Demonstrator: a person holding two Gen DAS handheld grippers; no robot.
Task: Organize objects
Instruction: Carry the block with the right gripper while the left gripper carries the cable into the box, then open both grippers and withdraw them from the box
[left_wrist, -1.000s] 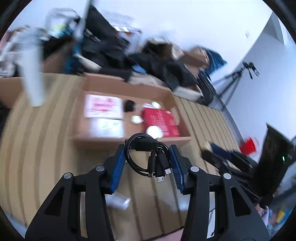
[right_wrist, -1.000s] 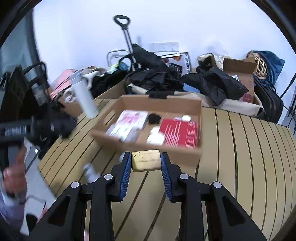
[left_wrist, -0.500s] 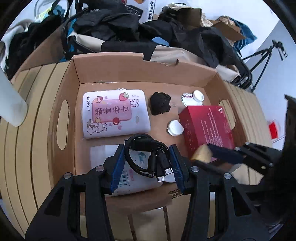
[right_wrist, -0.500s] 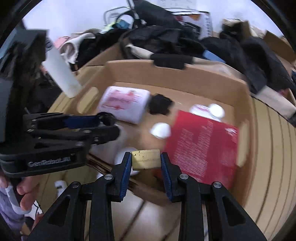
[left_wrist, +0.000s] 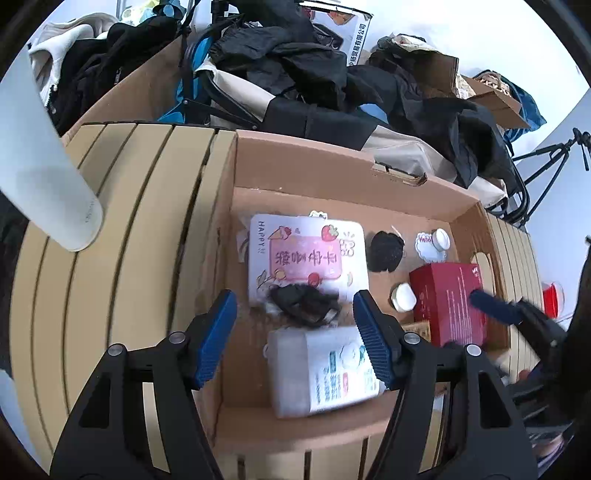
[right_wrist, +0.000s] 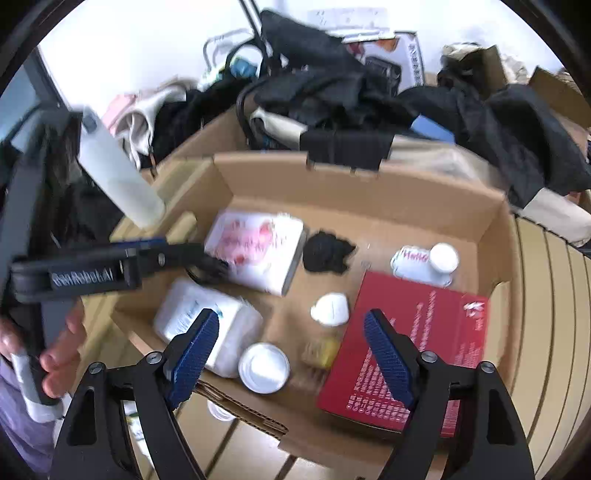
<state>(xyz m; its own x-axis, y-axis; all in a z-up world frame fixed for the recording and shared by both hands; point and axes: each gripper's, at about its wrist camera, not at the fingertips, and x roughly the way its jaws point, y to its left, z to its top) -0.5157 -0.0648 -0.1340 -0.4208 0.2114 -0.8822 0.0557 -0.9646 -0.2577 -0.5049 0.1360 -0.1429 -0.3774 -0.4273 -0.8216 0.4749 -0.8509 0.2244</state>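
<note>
A cardboard box stands on the slatted table. My left gripper is open above the box; a black cable bundle lies blurred below it, on the edge of the pink-and-white packet. My right gripper is open above the box's near side; a small yellow-brown block lies blurred on the box floor beside the red box. The block also shows in the left wrist view. The left gripper shows in the right wrist view.
In the box lie a white wipes pack, white round lids, a black lump, a small white bottle. A white tumbler stands left of the box. Black bags and clothes are piled behind.
Both grippers opened over the box. The cable bundle dropped from the left gripper and the yellow-brown block dropped from the right one into the box.
</note>
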